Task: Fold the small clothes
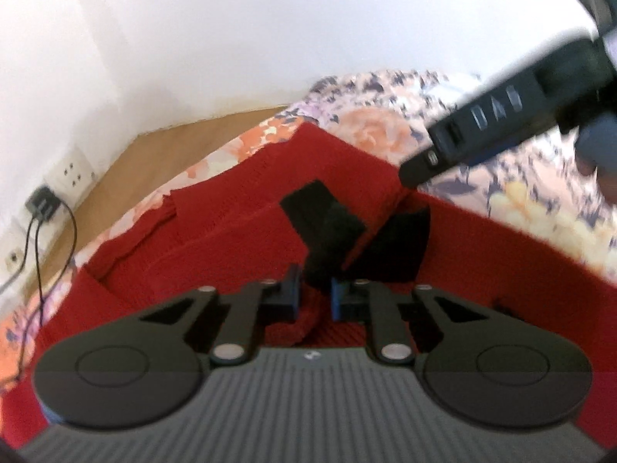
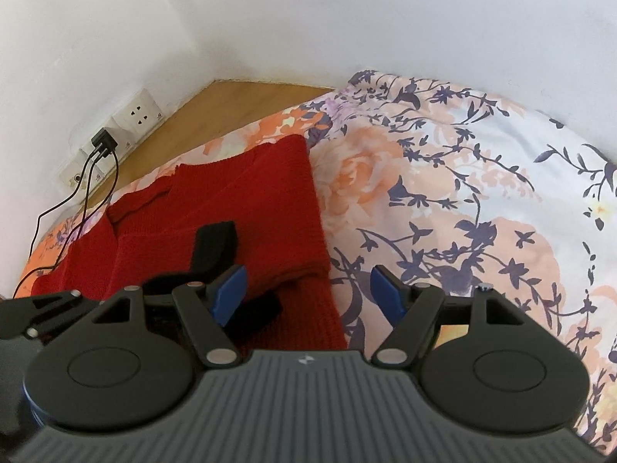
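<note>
Right wrist view: your right gripper (image 2: 308, 293) hangs with jaws apart over the red sweater's (image 2: 239, 200) right edge, bare floral bedsheet (image 2: 462, 193) beyond. The sweater's long axis runs toward the wall corner. Your left gripper (image 1: 314, 295) has jaws nearly together, pinching a sweater fold.

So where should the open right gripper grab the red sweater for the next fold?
Probably the red sweater's right-hand edge, where the folded layer ends over the floral sheet. It lies flat and exposed, so the right gripper, open beside it, can slide in from the right. The left gripper pinches the near hem.
</note>
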`<state>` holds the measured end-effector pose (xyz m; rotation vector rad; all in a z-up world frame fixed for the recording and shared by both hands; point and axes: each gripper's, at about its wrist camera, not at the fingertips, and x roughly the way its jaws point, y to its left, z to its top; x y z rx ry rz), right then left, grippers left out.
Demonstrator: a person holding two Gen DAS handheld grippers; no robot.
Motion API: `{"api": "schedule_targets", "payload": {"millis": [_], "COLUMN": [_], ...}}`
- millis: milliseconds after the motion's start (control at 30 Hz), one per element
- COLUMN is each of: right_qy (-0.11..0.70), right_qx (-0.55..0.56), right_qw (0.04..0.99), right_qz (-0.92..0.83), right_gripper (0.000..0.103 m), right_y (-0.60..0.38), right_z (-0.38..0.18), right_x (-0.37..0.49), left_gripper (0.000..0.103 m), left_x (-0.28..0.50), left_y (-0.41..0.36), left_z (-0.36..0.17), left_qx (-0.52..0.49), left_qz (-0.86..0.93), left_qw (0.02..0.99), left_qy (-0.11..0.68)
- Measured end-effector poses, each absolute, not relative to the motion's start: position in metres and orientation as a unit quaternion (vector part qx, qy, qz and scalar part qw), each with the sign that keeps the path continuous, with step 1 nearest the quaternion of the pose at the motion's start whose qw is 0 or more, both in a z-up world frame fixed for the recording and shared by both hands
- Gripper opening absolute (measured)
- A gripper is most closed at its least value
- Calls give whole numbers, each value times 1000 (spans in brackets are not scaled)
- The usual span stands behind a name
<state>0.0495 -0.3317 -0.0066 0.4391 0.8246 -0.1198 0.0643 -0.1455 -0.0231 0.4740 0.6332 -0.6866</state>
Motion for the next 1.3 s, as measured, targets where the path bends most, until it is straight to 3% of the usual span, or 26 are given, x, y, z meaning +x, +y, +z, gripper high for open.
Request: {"api": "schedule_targets", "payload": {"millis": [433,1300], "right_qy": [407,414], "right_qx": [192,103], "right_qw": [892,904], "right_qz": [-36,-2], "right_gripper": [77,77], "right_y": [-312,-267], "right_z": [-7,1], "right_x": [63,83], "left_gripper": [14,16], "left_x": [98,97], "left_y": [-63,28], "left_z": [21,-24], "left_qx": [73,3], "left_qz": [-198,-61], "left_qw": [933,928], "left_qy": [291,369]}}
